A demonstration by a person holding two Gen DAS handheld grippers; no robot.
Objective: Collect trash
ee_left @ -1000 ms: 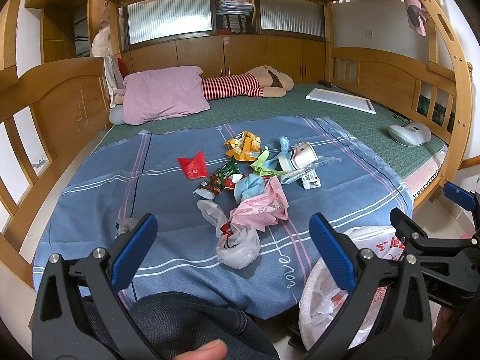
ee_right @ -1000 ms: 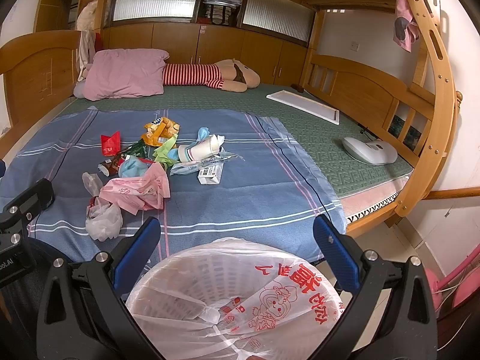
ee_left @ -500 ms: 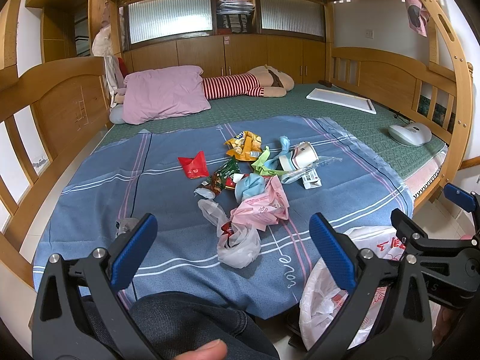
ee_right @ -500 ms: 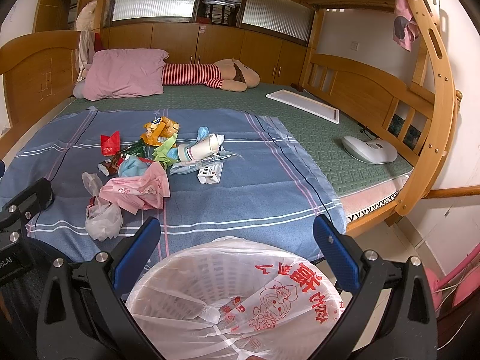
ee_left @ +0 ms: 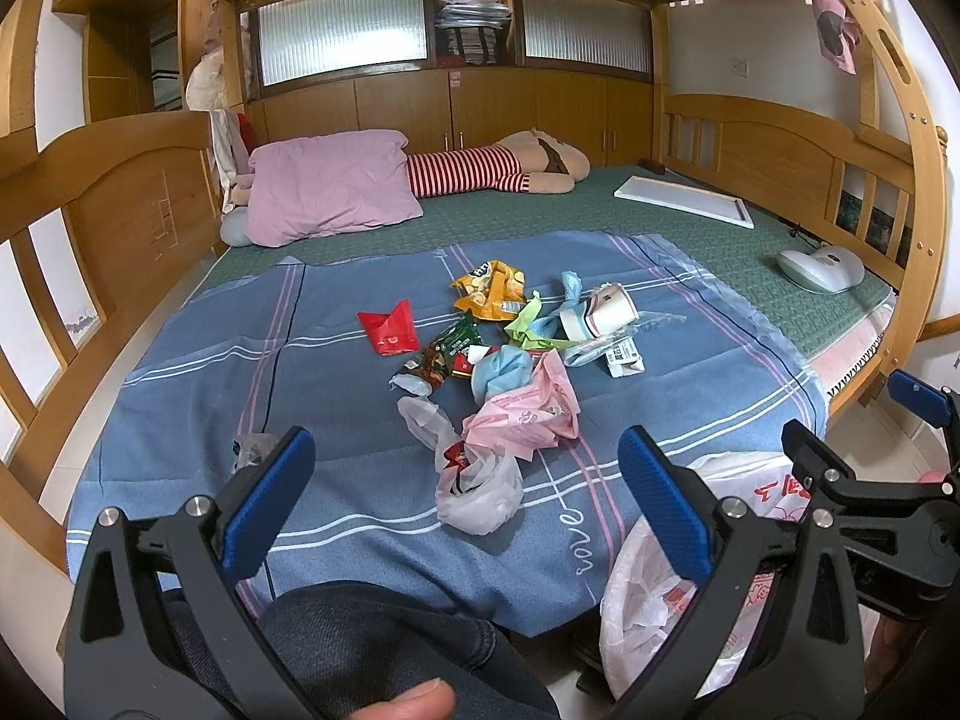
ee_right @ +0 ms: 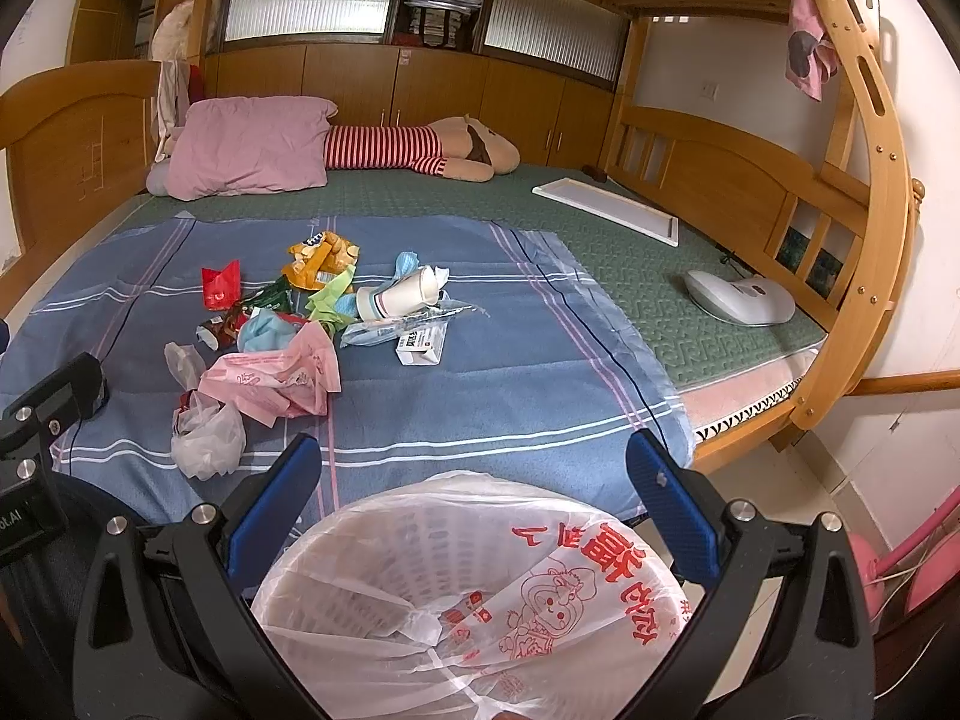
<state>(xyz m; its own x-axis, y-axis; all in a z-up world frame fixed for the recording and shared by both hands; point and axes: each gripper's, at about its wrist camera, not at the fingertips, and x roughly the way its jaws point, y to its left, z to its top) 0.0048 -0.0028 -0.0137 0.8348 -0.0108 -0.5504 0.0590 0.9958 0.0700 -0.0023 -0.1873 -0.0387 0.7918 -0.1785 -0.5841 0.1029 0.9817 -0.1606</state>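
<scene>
A pile of trash lies on the blue striped blanket (ee_left: 180,396): a pink plastic bag (ee_left: 528,414), a clear plastic bag (ee_left: 474,486), a red wrapper (ee_left: 390,330), a yellow snack bag (ee_left: 489,291), a paper cup (ee_left: 606,315) and a small carton (ee_left: 624,357). My left gripper (ee_left: 462,480) is open and empty, at the bed's near edge, short of the pile. My right gripper (ee_right: 474,492) is open and empty, above a bin lined with a white plastic bag (ee_right: 474,594). The pile shows in the right wrist view too, with the pink bag (ee_right: 276,378) at left.
A pink pillow (ee_left: 330,186) and a striped plush toy (ee_left: 492,168) lie at the far end of the bed. A white board (ee_left: 684,201) and a white device (ee_left: 822,267) lie on the green mat at right. Wooden bed rails stand at both sides. My knee (ee_left: 372,642) is below the left gripper.
</scene>
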